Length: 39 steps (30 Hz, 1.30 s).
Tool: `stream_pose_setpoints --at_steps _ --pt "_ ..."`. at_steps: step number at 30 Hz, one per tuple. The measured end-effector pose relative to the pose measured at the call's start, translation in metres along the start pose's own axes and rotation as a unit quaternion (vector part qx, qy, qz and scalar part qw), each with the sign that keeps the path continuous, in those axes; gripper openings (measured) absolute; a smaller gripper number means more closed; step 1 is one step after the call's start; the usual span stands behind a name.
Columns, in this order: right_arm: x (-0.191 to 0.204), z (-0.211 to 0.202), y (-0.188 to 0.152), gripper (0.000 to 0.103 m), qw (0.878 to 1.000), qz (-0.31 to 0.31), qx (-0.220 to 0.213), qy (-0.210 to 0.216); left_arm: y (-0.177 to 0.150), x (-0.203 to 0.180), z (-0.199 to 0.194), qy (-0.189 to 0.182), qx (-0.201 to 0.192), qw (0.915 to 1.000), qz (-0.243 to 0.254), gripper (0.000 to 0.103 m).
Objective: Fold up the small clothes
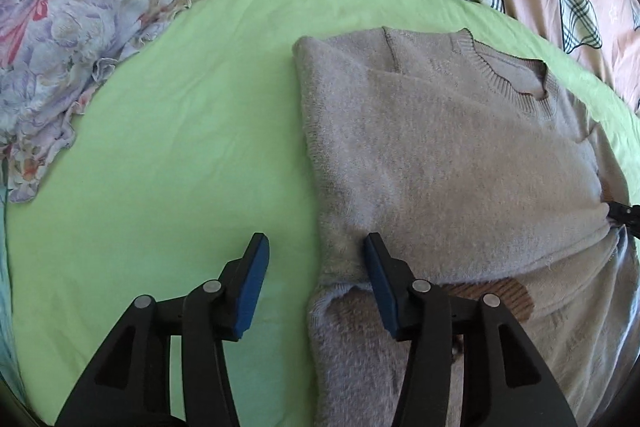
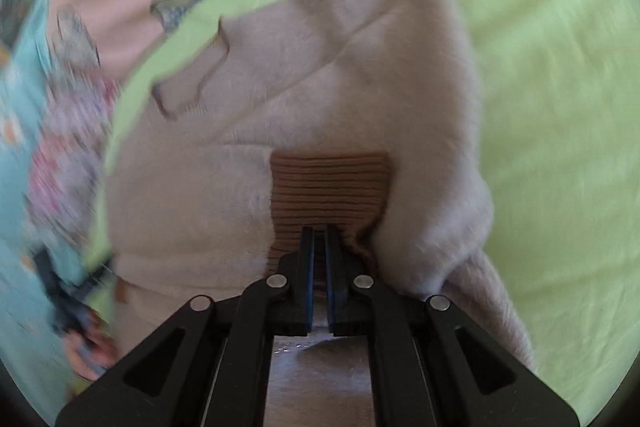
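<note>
Fuzzy grey sweater (image 1: pixel 452 163) lies partly folded on the green sheet (image 1: pixel 180 155). Left gripper (image 1: pixel 316 259) gapes wide at its edge; right gripper (image 2: pixel 319 239) pinches the brown ribbed cuff (image 2: pixel 330 187).

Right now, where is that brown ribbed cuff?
In the right wrist view the brown ribbed cuff lies on the grey sweater, just ahead of the right tongs, which are shut on its near edge.

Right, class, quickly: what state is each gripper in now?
Left gripper: open, holding nothing, at the sweater edge.
Right gripper: closed on the sweater's brown cuff.
</note>
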State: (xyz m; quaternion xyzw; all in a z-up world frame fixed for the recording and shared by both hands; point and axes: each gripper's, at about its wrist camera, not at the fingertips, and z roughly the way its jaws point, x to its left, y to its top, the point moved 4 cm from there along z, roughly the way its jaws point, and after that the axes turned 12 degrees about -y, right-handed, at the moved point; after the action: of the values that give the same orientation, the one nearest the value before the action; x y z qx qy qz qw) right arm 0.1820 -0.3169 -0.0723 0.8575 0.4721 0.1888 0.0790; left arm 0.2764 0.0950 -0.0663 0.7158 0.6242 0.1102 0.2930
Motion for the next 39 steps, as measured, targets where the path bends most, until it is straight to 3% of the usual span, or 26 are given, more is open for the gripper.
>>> stream_pose_setpoints --at_steps 4,6,7,8,21,31,39 --pt "-0.001 -0.037 -0.013 0.009 0.999 0.001 -0.03 0.023 -0.014 -0.006 -0.027 -0.023 -0.011 0.9996 -0.01 0.049" --pt "0.0 -0.054 -0.023 0.029 0.999 -0.008 -0.04 0.034 -0.026 -0.01 -0.042 -0.036 -0.013 0.9991 -0.016 0.049" --pt "0.001 -0.063 -0.029 0.055 0.998 -0.012 -0.048 0.036 -0.036 -0.013 -0.051 -0.045 -0.014 0.9987 -0.02 0.049" --pt "0.001 -0.072 -0.036 0.068 0.997 -0.019 -0.06 0.035 -0.045 -0.015 -0.059 -0.051 -0.015 0.9984 -0.02 0.049" --pt "-0.019 -0.111 -0.144 0.068 0.995 -0.041 -0.076 0.042 -0.164 -0.033 -0.128 -0.099 0.007 0.9942 -0.042 0.056" --pt "-0.052 -0.138 -0.182 0.068 0.994 -0.032 -0.09 0.046 -0.237 -0.049 -0.138 -0.133 0.048 0.9891 -0.04 0.063" --pt "-0.088 -0.163 -0.204 0.068 0.995 -0.032 -0.096 0.016 -0.263 -0.065 -0.137 -0.146 0.077 0.9862 -0.016 0.07"
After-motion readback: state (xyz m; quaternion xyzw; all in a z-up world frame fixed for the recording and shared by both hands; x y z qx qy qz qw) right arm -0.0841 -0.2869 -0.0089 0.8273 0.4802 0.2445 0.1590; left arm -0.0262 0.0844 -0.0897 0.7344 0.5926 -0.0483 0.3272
